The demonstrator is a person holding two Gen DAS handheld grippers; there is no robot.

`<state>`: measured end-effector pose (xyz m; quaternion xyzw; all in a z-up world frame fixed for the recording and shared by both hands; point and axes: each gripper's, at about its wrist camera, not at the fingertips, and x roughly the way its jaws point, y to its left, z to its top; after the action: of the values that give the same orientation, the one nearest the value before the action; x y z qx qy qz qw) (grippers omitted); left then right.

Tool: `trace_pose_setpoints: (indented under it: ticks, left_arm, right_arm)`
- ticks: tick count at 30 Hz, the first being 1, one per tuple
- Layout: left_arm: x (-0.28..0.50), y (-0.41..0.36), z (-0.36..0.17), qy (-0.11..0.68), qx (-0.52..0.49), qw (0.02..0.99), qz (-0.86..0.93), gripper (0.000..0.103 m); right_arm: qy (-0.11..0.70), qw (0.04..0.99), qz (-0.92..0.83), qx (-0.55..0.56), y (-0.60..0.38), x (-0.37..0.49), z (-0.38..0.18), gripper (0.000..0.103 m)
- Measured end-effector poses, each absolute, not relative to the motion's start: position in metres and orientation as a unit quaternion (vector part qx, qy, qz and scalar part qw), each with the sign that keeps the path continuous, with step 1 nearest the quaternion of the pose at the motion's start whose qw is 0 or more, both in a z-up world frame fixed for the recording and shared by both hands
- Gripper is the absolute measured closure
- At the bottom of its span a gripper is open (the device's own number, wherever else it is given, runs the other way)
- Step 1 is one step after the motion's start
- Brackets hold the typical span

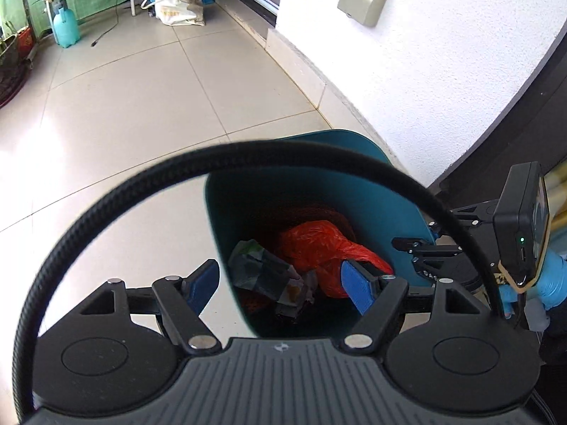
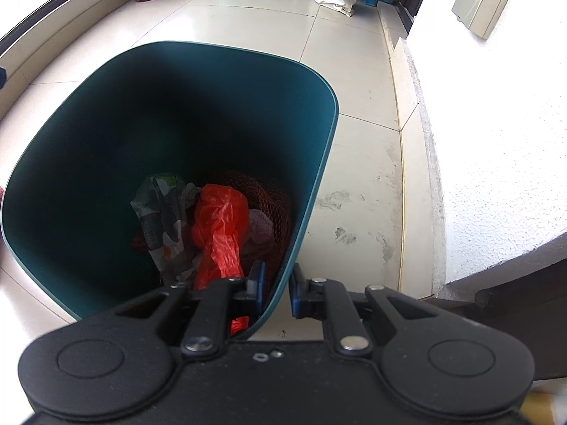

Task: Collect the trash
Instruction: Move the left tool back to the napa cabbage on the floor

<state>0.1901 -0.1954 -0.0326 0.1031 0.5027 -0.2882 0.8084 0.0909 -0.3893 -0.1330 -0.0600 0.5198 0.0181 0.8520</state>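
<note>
The left gripper (image 1: 280, 285) points steeply downward above the mouth of the teal bin (image 1: 358, 148), jaws spread wide with nothing between the blue pads. The right gripper (image 2: 277, 292) also points steeply downward, at the bin's near-right wall (image 2: 304, 212). Its jaws are clamped on that wall, one pad inside the bin and one outside. A blue-gloved hand (image 1: 547, 285) holds the right gripper.

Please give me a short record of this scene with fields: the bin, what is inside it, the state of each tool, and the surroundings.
bin: dark teal bin on tiled floor, beside white wall
contents: orange plastic bag, grey printed wrapper, brown mesh netting
left tool: open above the bin, holds nothing
right tool: shut on the bin's near rim
surroundings: white shopping bag, turquoise spray bottle
</note>
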Motion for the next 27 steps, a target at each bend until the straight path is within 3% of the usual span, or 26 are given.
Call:
trace_pose_setpoints:
  ticks: [2,4,8,13,19,27]
  left_arm:
    - [0.19,-0.173,-0.031,0.497,0.099,0.819,-0.268,0.027]
    - [0.196,-0.149,-0.039,0.501,0.09,0.828,-0.236,0.021]
    - [0.225,-0.09,-0.067,0.547,0.054,0.817,-0.176,0.021]
    - [0.258,-0.039,-0.141,0.601,0.03,0.792,-0.103,0.021]
    - [0.296,0.013,-0.247,0.677,-0.07,0.732,-0.025,0.021]
    - [0.306,0.037,-0.314,0.696,-0.087,0.713,-0.005,0.021]
  right_arm:
    - [0.52,0.852,0.017,-0.062,-0.389,0.091,-0.132,0.09]
    - [0.52,0.852,0.016,-0.064,-0.387,0.09,-0.132,0.09]
    - [0.521,0.85,0.014,-0.07,-0.384,0.09,-0.133,0.09]
    - [0.523,0.848,0.01,-0.082,-0.381,0.091,-0.134,0.09]
    - [0.526,0.846,0.01,-0.084,-0.379,0.093,-0.135,0.09]
    - [0.533,0.839,0.011,-0.104,-0.371,0.095,-0.14,0.09]
